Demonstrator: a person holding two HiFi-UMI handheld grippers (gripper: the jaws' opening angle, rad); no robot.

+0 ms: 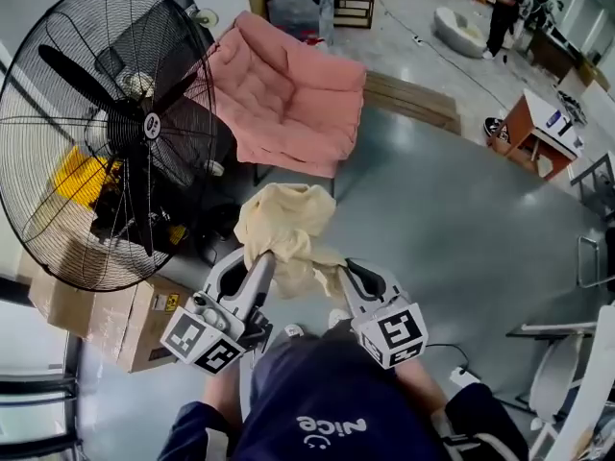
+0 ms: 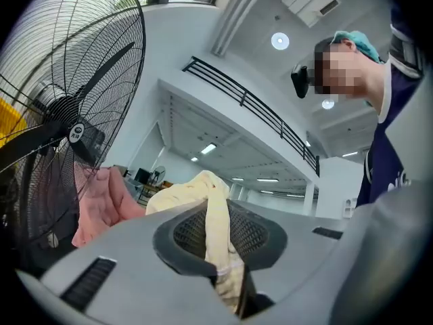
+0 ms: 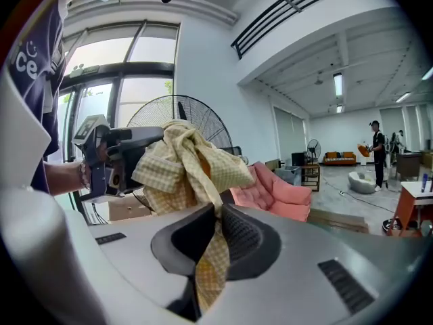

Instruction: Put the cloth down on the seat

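Floor here is shiny grey concrete and basically everything sits straight on it. Dead ahead of the left gripper and right gripper stands the pink cushioned chair on dark legs. Left of the left gripper is a big black cage fan, with cardboard boxes on the floor right beside that gripper. Ahead and right of the right gripper, flat wooden boards lie on the concrete, and further right there's a small wooden table.
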